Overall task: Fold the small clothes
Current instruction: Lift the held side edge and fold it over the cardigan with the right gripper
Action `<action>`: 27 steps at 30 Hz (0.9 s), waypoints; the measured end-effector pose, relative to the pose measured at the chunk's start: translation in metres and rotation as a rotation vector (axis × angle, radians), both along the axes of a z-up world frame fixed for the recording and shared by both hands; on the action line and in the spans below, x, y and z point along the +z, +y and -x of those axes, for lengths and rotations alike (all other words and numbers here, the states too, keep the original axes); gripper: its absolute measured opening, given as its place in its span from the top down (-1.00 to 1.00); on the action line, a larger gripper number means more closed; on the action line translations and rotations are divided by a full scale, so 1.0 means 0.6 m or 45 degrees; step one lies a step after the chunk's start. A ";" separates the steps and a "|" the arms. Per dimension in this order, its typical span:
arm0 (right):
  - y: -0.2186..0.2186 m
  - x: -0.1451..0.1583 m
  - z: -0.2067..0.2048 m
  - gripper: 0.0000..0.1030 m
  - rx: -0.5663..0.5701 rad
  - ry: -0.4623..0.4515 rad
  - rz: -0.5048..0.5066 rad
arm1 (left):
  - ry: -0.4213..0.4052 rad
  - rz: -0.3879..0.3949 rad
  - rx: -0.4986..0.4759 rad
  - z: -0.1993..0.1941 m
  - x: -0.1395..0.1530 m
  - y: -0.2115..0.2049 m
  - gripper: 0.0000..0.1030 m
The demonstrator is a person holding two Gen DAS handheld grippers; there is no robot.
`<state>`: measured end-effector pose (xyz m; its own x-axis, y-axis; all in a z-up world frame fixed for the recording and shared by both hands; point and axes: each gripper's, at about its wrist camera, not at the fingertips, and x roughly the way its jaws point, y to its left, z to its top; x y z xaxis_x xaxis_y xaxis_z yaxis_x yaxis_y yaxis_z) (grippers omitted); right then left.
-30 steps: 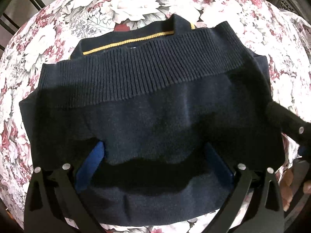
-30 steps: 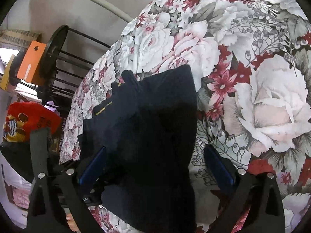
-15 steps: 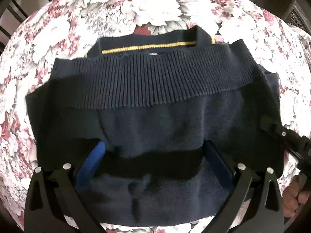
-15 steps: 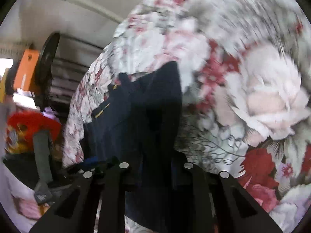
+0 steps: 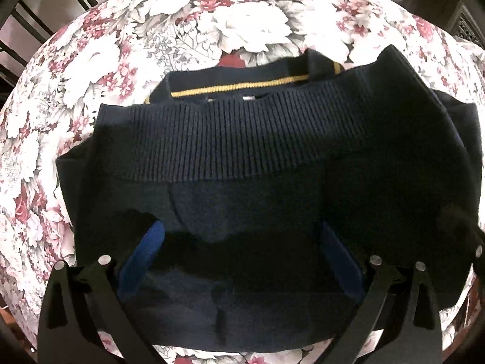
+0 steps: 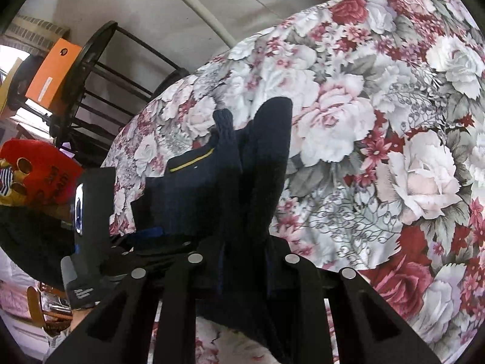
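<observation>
- Fingers (image 5: 339, 257) of the left gripper (image 5: 242, 254) stand wide apart, blue pads showing, straddling the near part of a navy knitted sweater (image 5: 257, 182) without pinching it.
- Fingers of the right gripper (image 6: 242, 254) have just been closing and now stand drawn together on a raised fold of the same sweater (image 6: 260, 166), the dark knit pinched between them and lifted off the cloth beneath.
- Beyond the left fingers, the sweater lies folded on a surface covered by a floral cloth (image 5: 91, 69), its ribbed hem (image 5: 242, 139) doubled back across the body and a yellow-striped collar (image 5: 242, 86) peeking out at the far edge.
- To the right of the right fingers, the rose-patterned cloth (image 6: 379, 151) spreads bare; to their left the other gripper's black body (image 6: 91, 212) sits just beside the garment.
- Farther left of the right fingers, a black metal rack (image 6: 100, 69) holds an orange box (image 6: 51, 72).
</observation>
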<state>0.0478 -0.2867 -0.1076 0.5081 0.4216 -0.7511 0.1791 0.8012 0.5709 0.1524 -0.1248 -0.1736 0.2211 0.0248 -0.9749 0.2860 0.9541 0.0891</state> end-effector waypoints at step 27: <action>0.137 0.086 -0.040 0.62 0.023 -0.012 -0.021 | -0.132 0.179 0.114 -0.006 0.140 0.135 -0.80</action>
